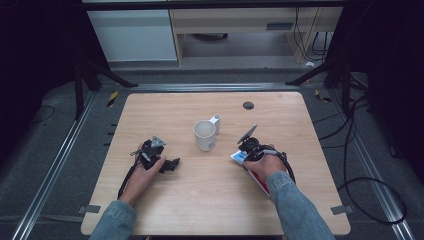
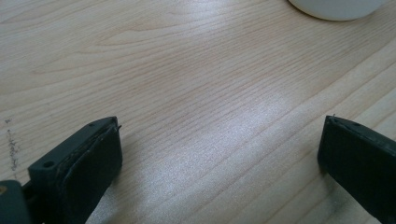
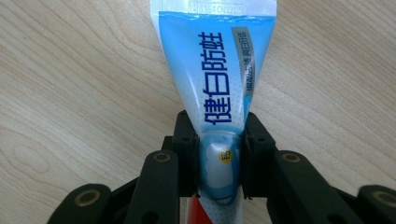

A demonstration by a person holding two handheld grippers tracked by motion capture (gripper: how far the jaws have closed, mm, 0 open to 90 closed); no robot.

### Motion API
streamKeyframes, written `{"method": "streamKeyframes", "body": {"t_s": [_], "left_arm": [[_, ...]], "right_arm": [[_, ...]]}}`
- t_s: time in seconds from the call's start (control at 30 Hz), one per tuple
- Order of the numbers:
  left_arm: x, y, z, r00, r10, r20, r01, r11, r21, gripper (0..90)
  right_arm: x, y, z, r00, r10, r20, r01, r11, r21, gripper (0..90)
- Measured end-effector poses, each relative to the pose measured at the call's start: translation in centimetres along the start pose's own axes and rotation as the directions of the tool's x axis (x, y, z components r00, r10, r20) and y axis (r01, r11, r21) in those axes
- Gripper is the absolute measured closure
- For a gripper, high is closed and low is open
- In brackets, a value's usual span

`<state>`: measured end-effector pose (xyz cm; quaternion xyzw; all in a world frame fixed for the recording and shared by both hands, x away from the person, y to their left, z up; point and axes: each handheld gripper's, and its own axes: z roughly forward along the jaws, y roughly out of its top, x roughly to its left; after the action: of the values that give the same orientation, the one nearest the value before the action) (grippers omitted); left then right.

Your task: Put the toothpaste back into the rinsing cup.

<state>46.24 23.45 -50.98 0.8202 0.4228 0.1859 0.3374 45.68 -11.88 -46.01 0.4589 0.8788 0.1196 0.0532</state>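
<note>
The right tool [image 3: 218, 154] has squeezed its jaws onto the toothpaste tube [image 3: 219, 84], which lies flat on the table [image 3: 70, 93]. Lifting comes next, maybe toward the mug [image 1: 205, 135]. The left tool [image 2: 219, 154] is wide, holding nothing.

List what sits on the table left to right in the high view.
left gripper → white mug → right gripper, shut on the toothpaste tube.

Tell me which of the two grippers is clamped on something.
The right gripper: its fingers squeeze the blue-and-white toothpaste tube. The left gripper stands wide open over bare table.
</note>
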Motion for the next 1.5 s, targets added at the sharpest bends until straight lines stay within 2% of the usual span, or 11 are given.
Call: {"method": "streamKeyframes", "body": {"t_s": [0.37,0.53,0.57,0.63,0.77,1.07,1.5], "left_arm": [[0.0,0.0,0.0,1.0,0.0,0.001,0.0,1.0,0.0,0.0],[0.0,0.0,0.0,1.0,0.001,0.001,-0.001,1.0,0.0,0.0],[0.0,0.0,0.0,1.0,0.001,0.001,-0.001,1.0,0.0,0.0],[0.0,0.0,0.0,1.0,0.001,0.001,-0.001,1.0,0.0,0.0],[0.0,0.0,0.0,1.0,0.001,0.001,-0.001,1.0,0.0,0.0],[0.0,0.0,0.0,1.0,0.001,0.001,-0.001,1.0,0.0,0.0],[0.0,0.0,0.0,1.0,0.0,0.001,0.0,1.0,0.0,0.0]], "right_arm": [[-0.2,0.0,-0.2,0.9999,-0.006,-0.016,0.005,1.0,-0.026,73.1],[-0.5,0.0,-0.7,0.9997,-0.001,-0.025,-0.001,0.999,-0.047,73.4],[-0.5,0.0,-0.8,0.9995,0.015,-0.028,-0.016,0.999,-0.047,73.5],[-0.7,0.0,-1.1,0.9996,-0.001,-0.028,-0.001,0.999,-0.054,73.7],[-0.8,-0.1,-1.6,0.9997,0.013,-0.022,-0.015,0.997,-0.072,73.9],[-1.1,-0.3,-2.6,0.9997,0.014,-0.022,-0.017,0.99,-0.142,74.2],[-1.4,-0.8,-3.8,0.9996,0.023,-0.019,-0.026,0.982,-0.188,74.4]]}}
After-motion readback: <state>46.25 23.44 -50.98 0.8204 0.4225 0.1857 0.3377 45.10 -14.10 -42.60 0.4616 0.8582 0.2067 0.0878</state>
